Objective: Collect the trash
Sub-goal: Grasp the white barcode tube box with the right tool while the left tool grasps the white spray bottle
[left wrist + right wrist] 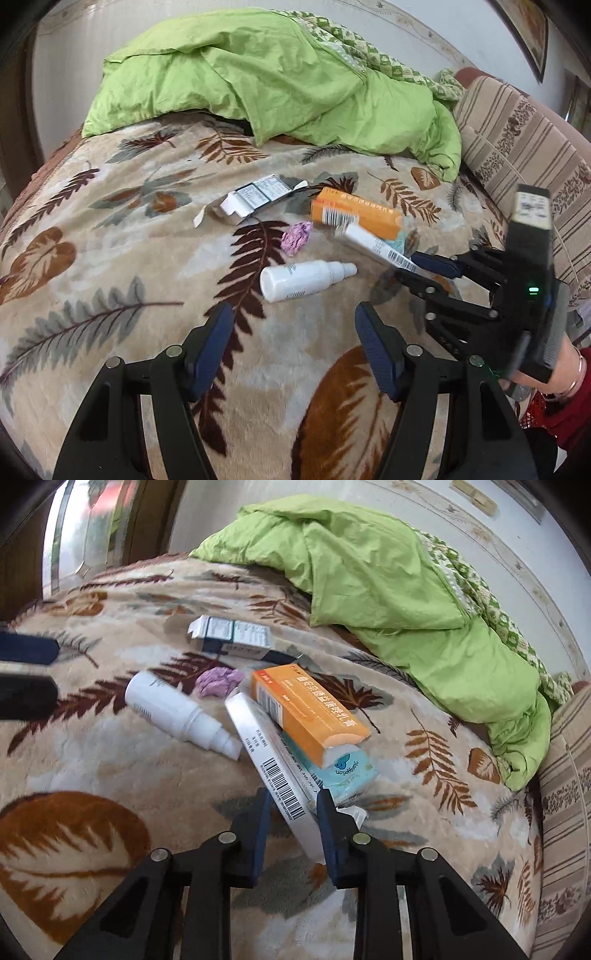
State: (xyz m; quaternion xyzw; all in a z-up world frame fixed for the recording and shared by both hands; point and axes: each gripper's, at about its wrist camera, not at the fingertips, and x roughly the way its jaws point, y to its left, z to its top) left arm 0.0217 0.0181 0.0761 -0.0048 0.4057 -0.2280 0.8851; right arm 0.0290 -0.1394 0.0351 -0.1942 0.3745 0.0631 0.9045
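Trash lies on a leaf-patterned blanket [110, 229]: a white spray bottle [303, 278] [173, 710], a crumpled purple wrapper [296, 236] [218, 681], an orange box [354, 214] [306, 712], an opened white-and-blue carton [255, 197] [236, 637] and a pale blue tissue pack [343, 771]. A long white barcoded box [273, 764] [373, 243] leans on the orange box and tissue pack. My right gripper [294, 808] [406, 266] is shut on its near end. My left gripper [295, 321] [55, 672] is open just short of the bottle, nothing between its fingers.
A rumpled green duvet [258, 81] [388, 576] covers the far side of the bed. A striped cushion [517, 147] [565, 794] borders the right side. A hand with a bracelet and red sleeve [565, 373] holds the right gripper.
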